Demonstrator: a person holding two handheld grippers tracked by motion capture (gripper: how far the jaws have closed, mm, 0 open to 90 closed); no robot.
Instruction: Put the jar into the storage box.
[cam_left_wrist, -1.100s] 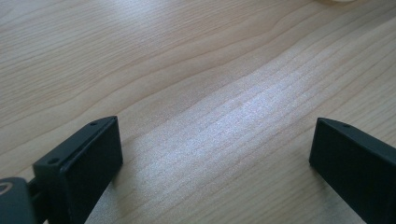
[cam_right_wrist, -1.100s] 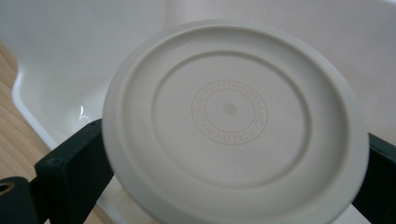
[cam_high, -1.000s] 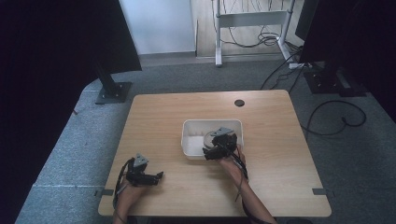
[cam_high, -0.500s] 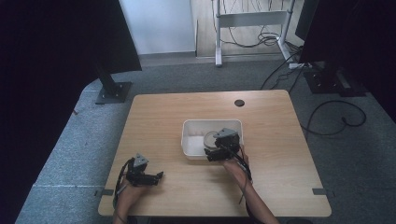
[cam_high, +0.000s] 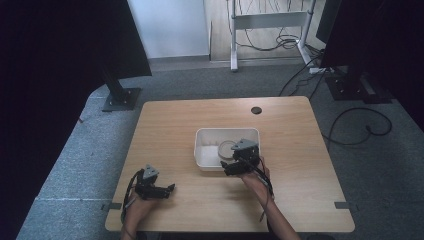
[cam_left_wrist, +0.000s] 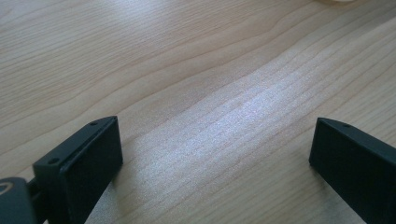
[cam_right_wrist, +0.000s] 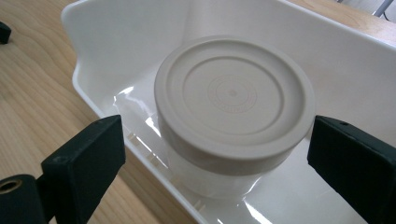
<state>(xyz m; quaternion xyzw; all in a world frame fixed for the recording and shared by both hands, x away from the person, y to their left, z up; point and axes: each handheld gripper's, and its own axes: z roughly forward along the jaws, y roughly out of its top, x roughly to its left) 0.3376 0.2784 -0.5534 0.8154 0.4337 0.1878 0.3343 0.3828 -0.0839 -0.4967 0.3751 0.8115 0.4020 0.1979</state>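
**A:** So, which hand is actually set up for the jar (cam_right_wrist: 233, 116) here? It stands upright inside the white tub (cam_high: 205, 150) in the middle of the table (cam_high: 165, 120), tucked toward the tub's right side.

**B:** The right one, easily. From above, the right gripper (cam_high: 234, 164) sits at the tub's near rim, and the jar is just past it at about 11 o'clock. In the right gripper view the jaws stand wide, one on each side of the beige lid (cam_right_wrist: 233, 95), not touching it. The jar is dead ahead, at 12 o'clock between them.

**A:** And the left gripper (cam_high: 169, 189)?

**B:** Well apart, down at the table's near-left edge. From there the tub lies off around 2 o'clock. Its jaws are spread wide too, with nothing but bare wood between them.

**A:** Long axis?

**B:** Vertical, and the jar is round, so my guess is the grip angle hardly matters. Going forward and down past the tub wall looks like the tricky bit.
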